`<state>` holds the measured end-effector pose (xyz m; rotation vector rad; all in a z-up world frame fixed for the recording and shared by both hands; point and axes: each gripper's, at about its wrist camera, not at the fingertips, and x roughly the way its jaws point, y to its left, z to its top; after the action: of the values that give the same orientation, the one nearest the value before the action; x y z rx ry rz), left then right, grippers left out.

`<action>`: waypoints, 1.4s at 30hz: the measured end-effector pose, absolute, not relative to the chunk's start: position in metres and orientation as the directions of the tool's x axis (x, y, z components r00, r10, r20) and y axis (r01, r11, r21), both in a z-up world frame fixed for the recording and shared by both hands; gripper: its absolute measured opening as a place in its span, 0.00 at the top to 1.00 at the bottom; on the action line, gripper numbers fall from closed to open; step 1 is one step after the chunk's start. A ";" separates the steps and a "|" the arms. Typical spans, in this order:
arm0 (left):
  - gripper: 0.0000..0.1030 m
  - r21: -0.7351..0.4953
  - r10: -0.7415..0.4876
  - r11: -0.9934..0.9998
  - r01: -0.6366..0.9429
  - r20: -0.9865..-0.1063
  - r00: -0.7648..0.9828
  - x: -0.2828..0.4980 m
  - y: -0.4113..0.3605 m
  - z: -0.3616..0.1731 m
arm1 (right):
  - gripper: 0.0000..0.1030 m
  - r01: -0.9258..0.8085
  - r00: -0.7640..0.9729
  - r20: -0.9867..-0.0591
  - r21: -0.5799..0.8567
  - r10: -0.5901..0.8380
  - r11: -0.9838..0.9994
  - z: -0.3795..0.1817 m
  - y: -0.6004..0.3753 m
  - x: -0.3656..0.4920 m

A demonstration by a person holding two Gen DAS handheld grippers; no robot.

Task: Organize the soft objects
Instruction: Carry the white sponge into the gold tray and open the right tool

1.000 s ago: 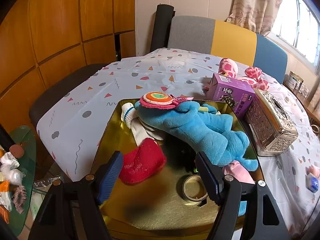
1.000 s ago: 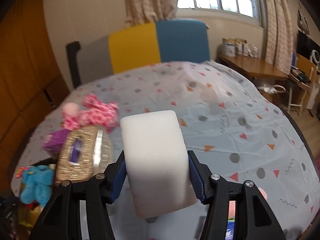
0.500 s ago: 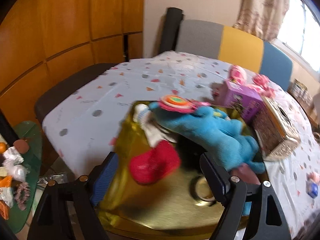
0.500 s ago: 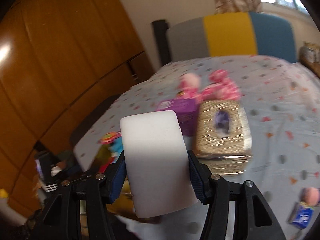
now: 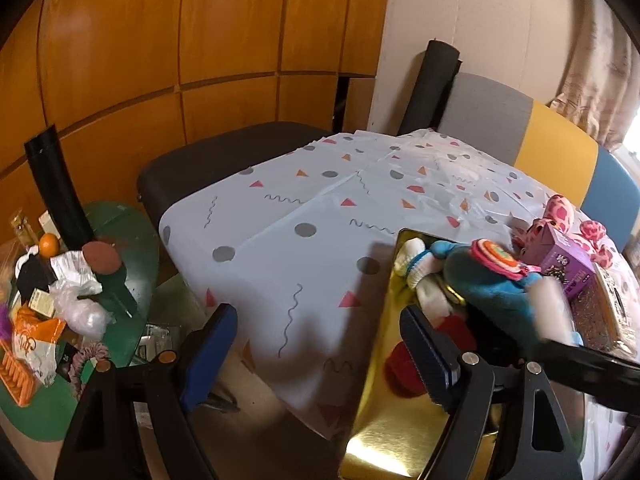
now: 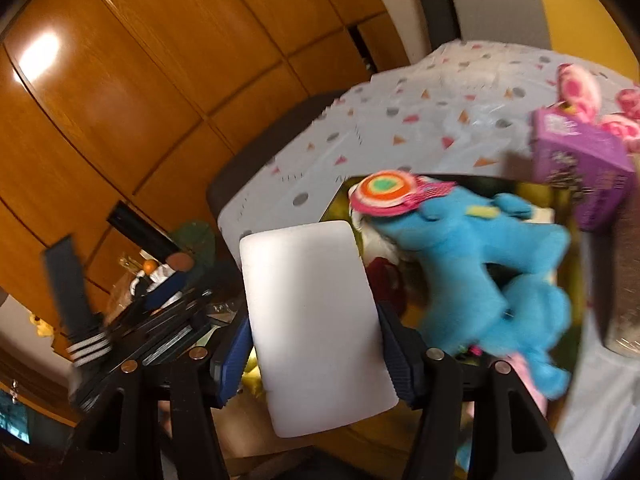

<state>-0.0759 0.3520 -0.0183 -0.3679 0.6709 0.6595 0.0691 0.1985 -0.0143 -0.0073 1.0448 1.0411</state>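
My right gripper [image 6: 316, 344] is shut on a white sponge block [image 6: 314, 320] and holds it above the near left part of the gold tray [image 6: 340, 196]. The tray holds a blue plush toy [image 6: 492, 260] with a round orange and pink patch [image 6: 384, 190], white socks [image 5: 420, 270] and a red soft item [image 5: 408, 356]. My left gripper [image 5: 316, 348] is open and empty at the tray's left edge [image 5: 384, 320], over the patterned tablecloth [image 5: 304, 216]. The right gripper's arm [image 5: 580, 364] crosses the left wrist view, blurred.
A purple box [image 5: 564, 264] and a glittery tissue box [image 5: 600, 312] stand right of the tray, pink plush toys [image 5: 560, 212] behind them. A black chair [image 5: 224, 156] stands left of the table. A cluttered green side table [image 5: 120, 240] sits low on the left.
My right gripper swung left with the white sponge, from over the open table to above the gold tray. My left gripper shifted left, off the tray's middle to its left edge.
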 end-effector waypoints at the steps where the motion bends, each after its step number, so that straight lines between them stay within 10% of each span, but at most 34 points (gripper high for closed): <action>1: 0.19 -0.108 0.437 0.736 -0.668 -0.677 0.592 -0.077 0.354 -0.020 | 0.39 -0.704 0.085 -0.714 0.450 0.695 0.549 -0.022 0.205 0.071; 10: 0.19 -0.122 0.415 0.732 -0.671 -0.701 0.580 -0.080 0.360 -0.035 | 0.20 -0.720 0.027 -0.773 0.425 0.633 0.549 -0.049 0.227 0.076; 42: 0.19 -0.053 0.339 0.872 -0.487 -0.652 0.678 -0.056 0.281 -0.009 | 0.20 -0.604 0.491 -0.657 0.216 0.572 0.767 0.024 0.047 0.068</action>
<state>-0.0562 0.2809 -0.0093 -0.2301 0.6821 0.4683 0.0677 0.0466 0.0238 -0.0457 0.7796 0.7144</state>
